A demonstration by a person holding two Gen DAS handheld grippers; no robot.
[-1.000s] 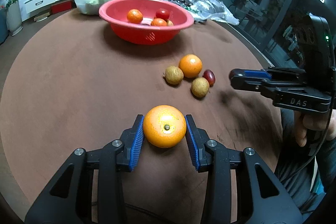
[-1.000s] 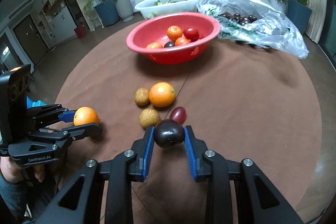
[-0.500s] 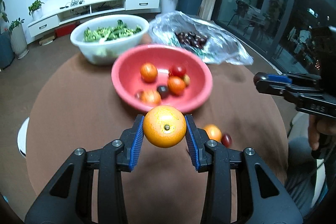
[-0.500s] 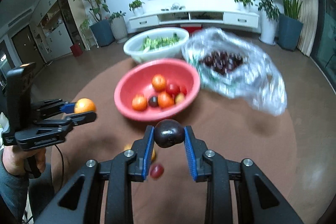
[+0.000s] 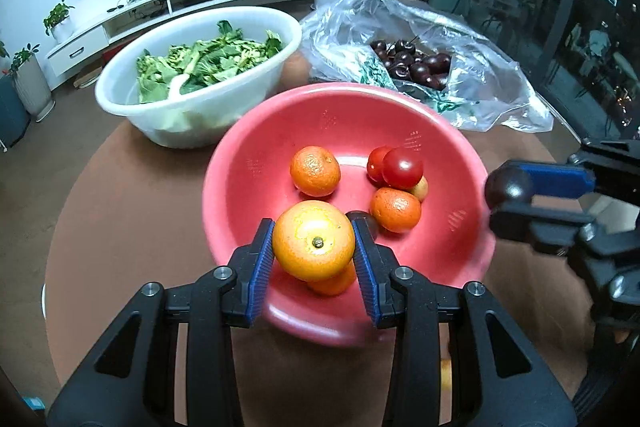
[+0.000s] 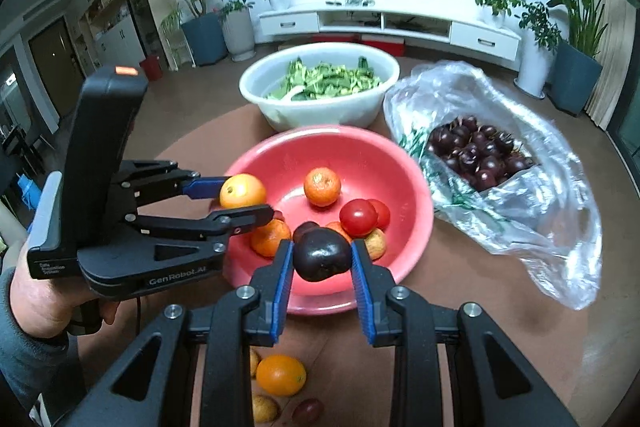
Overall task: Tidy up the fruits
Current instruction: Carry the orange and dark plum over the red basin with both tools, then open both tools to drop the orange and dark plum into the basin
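Note:
My left gripper is shut on an orange and holds it over the near rim of the red bowl; it also shows in the right wrist view. My right gripper is shut on a dark plum above the bowl's near side; it shows at the bowl's right edge in the left wrist view. The bowl holds several oranges and tomatoes. An orange and small fruits lie on the brown table below my right gripper.
A white basin of green leaves stands behind the red bowl. A clear plastic bag of dark cherries lies at the back right. A TV unit and potted plants stand beyond the table.
Both grippers have moved forward over the red bowl with their fruit still held. The bowl, basin and bag now appear much closer.

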